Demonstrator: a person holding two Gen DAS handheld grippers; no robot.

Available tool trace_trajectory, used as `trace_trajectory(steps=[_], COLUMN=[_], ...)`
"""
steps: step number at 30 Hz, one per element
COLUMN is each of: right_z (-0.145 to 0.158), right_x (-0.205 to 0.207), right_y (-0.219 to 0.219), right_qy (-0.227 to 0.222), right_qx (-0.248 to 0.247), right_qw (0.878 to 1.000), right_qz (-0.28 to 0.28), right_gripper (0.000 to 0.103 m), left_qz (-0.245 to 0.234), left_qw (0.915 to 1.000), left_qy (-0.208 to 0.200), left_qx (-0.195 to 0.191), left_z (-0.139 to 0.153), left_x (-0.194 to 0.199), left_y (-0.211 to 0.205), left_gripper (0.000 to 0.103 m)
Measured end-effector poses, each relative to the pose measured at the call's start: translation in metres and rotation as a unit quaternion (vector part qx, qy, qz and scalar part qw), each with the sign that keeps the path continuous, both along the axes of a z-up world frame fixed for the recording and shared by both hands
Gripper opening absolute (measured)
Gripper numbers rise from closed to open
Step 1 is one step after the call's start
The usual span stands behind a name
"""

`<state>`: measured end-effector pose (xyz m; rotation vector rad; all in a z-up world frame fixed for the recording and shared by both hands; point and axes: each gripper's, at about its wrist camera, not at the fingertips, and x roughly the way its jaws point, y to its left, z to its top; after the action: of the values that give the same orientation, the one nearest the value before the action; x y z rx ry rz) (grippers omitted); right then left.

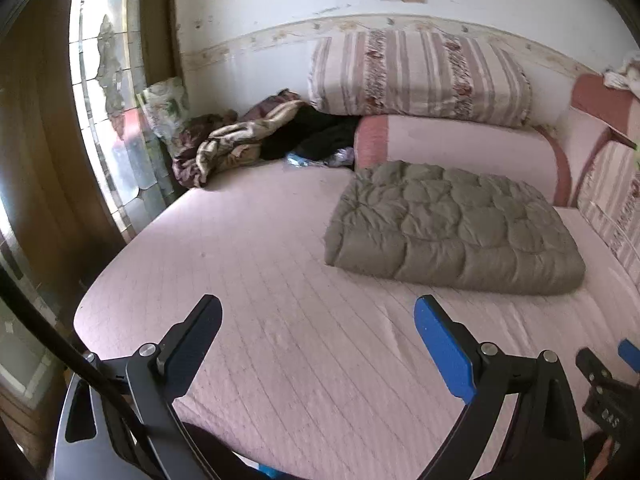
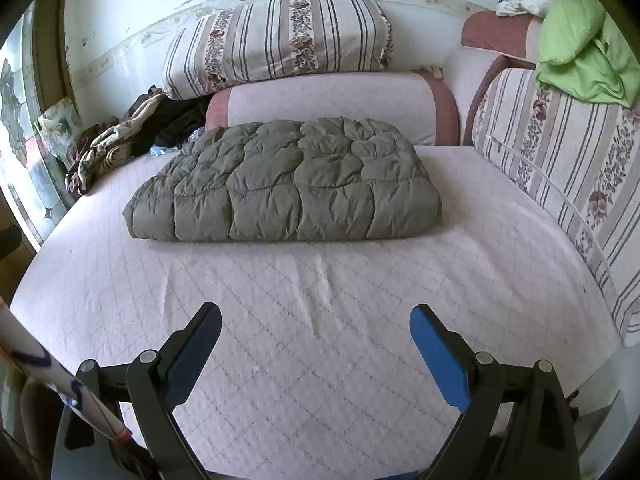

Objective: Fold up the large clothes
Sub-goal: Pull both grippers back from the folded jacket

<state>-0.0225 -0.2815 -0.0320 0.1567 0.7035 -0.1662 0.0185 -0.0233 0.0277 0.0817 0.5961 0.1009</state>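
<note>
The grey-green quilted coat (image 2: 284,180) is lying folded into a thick, puffy rectangle on the pink quilted bed (image 2: 320,340), well ahead of both claws and touching neither. The right gripper (image 2: 316,324) is hovering over bare bedding with its jaws standing wide apart and nothing between them; the coat is sitting straight ahead of it, beyond a stretch of wrinkled cover. The left gripper (image 1: 318,316) is likewise gaping and holding nothing — from here the coat (image 1: 452,228) is lying ahead and off to the right.

Behind the coat a pink-and-white bolster (image 2: 332,108) is resting against the wall, with a striped floral pillow (image 2: 280,40) stacked on top of it.

The left view is showing more of the far left corner: a crumpled heap of brown, cream and black clothes (image 1: 256,136) beside a stained-glass window (image 1: 108,92), and the tip of the other claw (image 1: 608,376) at the lower right edge. The right view is showing the bed's right side instead — a long striped cushion (image 2: 560,168) with a lime-green cloth (image 2: 580,52) draped over its top.
</note>
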Motion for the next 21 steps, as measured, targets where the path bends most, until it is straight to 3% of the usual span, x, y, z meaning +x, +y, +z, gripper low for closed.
trace_trajectory(steps=[11, 21], right_z=[-0.004, -0.029], right_x=[0.004, 0.041], right_y=[-0.01, -0.013], right_qy=[0.009, 0.042], right_qx=[-0.001, 0.007], right_qw=[1.0, 0.999], right_qz=[-0.017, -0.023], right_gripper=[0.097, 0.097], left_qz=[-0.032, -0.025], left_qw=[0.9984, 0.9954], left_qy=[0.045, 0.09], left_qx=[-0.015, -0.02], left_z=[-0.019, -0.056], left_x=[0.009, 0.058], left_y=[-0.006, 0.0], left_gripper=[0.097, 0.097])
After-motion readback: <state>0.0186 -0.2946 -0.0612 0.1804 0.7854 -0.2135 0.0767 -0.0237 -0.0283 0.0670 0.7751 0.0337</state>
